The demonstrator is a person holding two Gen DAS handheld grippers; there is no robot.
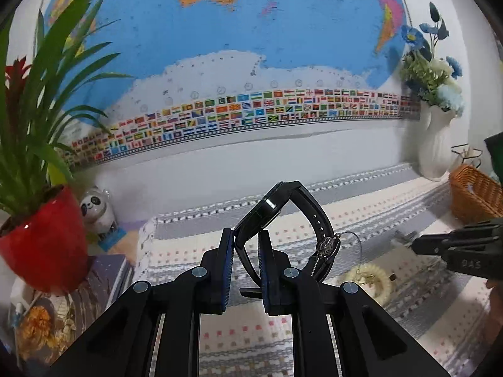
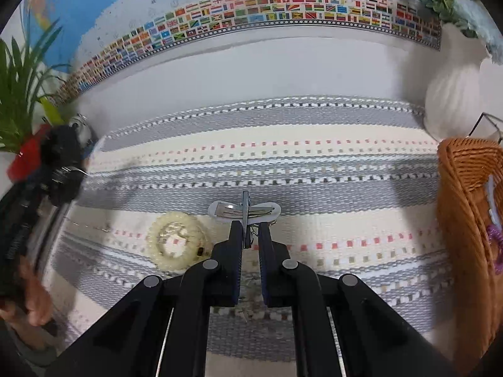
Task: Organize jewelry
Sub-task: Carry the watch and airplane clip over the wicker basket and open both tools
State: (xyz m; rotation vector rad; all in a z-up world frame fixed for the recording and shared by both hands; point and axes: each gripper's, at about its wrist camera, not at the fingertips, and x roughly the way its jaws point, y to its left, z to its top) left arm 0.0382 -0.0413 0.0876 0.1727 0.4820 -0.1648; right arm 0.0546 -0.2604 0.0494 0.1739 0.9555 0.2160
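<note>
My left gripper [image 1: 245, 238] is shut on the strap of a black wristwatch [image 1: 276, 207] and holds it up above the striped cloth [image 1: 251, 339]. A silver pendant on a thin chain [image 1: 328, 246] hangs caught on the watch strap. My right gripper [image 2: 251, 232] is shut on a silver hair clip [image 2: 245, 212], which carries a pale oval piece; the gripper also shows at the right of the left wrist view [image 1: 418, 246]. A cream beaded bracelet [image 2: 176, 240] lies on the cloth left of the right gripper, also visible in the left wrist view [image 1: 371, 278].
A wicker basket [image 2: 465, 207] stands at the right with something purple inside. A white vase [image 2: 452, 103] with blue flowers stands behind it. A red plant pot [image 1: 44, 238], a panda figure [image 1: 96, 210] and books are at the left. A map covers the wall.
</note>
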